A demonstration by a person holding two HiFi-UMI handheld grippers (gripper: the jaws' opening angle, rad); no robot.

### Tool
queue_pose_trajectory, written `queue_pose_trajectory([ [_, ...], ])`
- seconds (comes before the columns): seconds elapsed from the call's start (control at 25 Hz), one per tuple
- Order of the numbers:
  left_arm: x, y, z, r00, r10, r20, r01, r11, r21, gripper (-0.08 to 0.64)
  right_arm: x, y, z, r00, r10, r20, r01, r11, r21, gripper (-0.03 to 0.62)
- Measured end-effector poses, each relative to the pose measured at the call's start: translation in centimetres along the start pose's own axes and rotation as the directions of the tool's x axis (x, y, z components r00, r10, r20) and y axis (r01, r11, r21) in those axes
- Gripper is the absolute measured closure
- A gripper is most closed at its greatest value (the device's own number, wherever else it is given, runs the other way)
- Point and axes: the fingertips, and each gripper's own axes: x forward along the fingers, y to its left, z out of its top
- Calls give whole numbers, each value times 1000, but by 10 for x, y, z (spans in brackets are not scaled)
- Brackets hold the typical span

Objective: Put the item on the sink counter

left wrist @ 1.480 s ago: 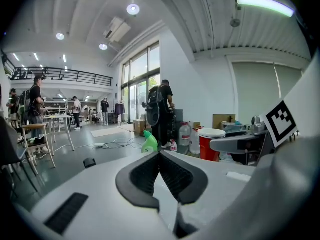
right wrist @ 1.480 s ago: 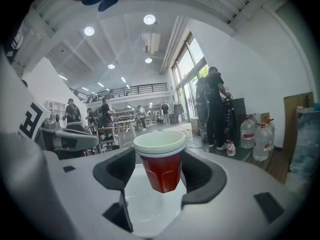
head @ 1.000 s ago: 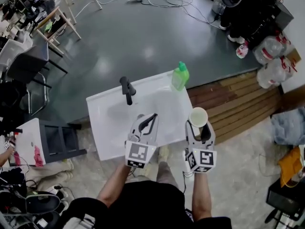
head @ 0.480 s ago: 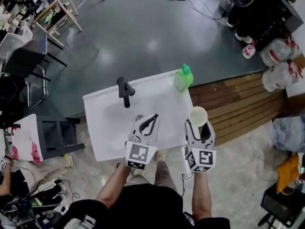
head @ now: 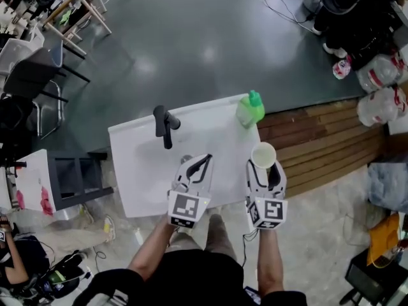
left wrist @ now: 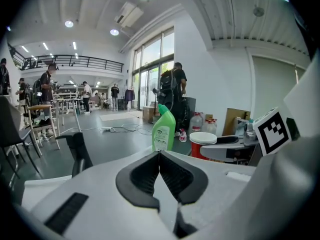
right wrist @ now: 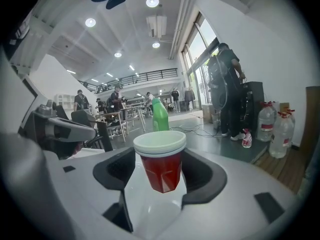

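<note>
Item 1. Red plastic cup (head: 264,154), white inside. It sits upright, mouth up, in my right gripper (head: 266,171), whose pads are clamped on its lower wall from both sides. The cup is carried in the air at the right edge of the sink counter, touching nothing below.

Item 2. Left gripper (head: 199,164). The jaws are together with nothing between them. It hangs over the near middle of the tabletop.

Item 3. Sink counter tabletop (head: 143,164), white. Most of it is bare.

Item 4. Black faucet (head: 163,123), at the far left of the tabletop.

Item 5. Green bottle (head: 250,109), standing at the far right corner.

Note on placement: the open surface lies below the cup and to its left, between my two grippers and short of the bottle. My right hand bears the cup, so I judge the set-down belongs to it. The cup's axis is already vertical, so I expect it needs no tilt.
</note>
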Motion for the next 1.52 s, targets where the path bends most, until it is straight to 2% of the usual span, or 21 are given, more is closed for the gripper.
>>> queue_pose_trajectory([
  [0.2, 13, 4, -9, 1000, 5, -19, -6, 1000, -13, 557, 14, -6, -13, 999, 7, -52, -8, 1000, -16, 302],
  [0.8, 35, 15, -34, 997, 31, -65, -34, 998, -45, 557, 49, -10, -42, 995, 49, -83, -50, 999, -14, 302],
  [1.4, 42, 21, -47, 995, 44, -85, -50, 997, -65, 557, 59, -14, -47, 998, 11, -69, -12, 1000, -13, 296],
  [1.52, 43, 21, -48, 995, 43, -86, -49, 997, -64, 557, 60, -14, -51, 997, 2, -83, -5, 999, -43, 295],
])
